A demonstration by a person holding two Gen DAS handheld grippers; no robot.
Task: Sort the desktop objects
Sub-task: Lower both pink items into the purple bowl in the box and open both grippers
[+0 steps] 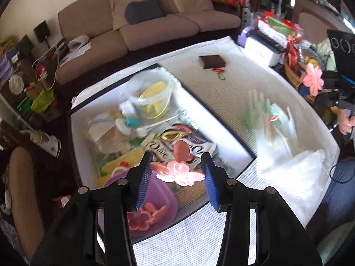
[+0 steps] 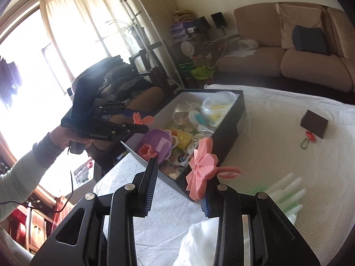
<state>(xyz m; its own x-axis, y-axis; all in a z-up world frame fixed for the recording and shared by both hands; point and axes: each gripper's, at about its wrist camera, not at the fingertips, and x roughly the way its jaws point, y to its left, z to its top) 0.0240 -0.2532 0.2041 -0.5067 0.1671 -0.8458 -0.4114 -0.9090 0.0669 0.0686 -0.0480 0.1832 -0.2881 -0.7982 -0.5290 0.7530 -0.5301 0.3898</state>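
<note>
A white ribbed cloth (image 1: pixel 221 93) is spread over the table, with a brown sofa (image 1: pixel 142 28) behind. The left tongs (image 1: pixel 177 173) are spread around a pink flower clip (image 1: pixel 177 173) above the black box (image 2: pixel 230 124) (purple bowl (image 1: pixel 159 197) inside). Another flower clip (image 2: pixel 199 168) is seen against the spread right tongs (image 2: pixel 177 188).

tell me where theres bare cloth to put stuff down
Free: the cloth between the box and the brown block, and the striped strip in front of the box. Crowded: inside the box, and around the plastic bags.
</note>
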